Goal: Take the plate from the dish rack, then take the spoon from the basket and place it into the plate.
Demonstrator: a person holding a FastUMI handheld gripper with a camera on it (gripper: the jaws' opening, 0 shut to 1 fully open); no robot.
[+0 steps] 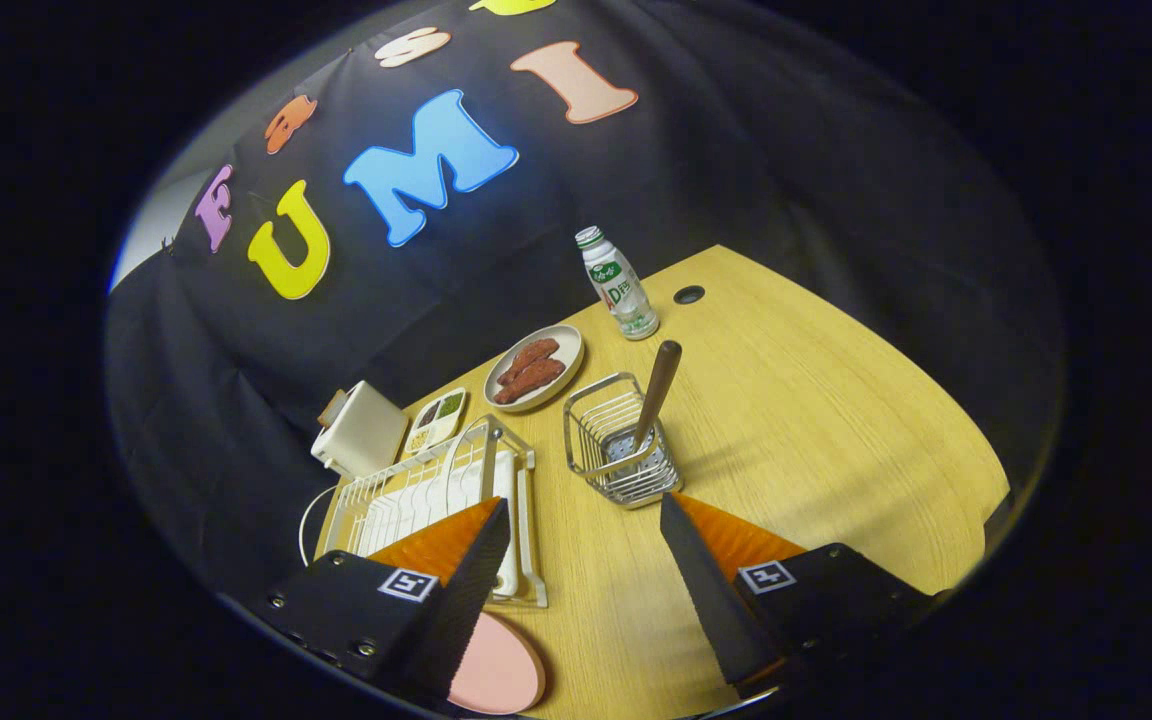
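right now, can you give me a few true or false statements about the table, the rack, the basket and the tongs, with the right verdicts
1. The spoon stands in the wire basket with its handle up. True.
2. The tongs are shut on the spoon. False: the fingers are spread open with bare table between them, and the spoon is just beyond them.
3. A pink plate lies flat on the table, beside the dish rack. True.
4. The bottle lies on its side. False: it stands upright, beyond the basket.
5. The beige dish beyond the basket holds brown food. True.
6. The spoon lies on the pink plate. False: the visible part of that plate holds nothing.
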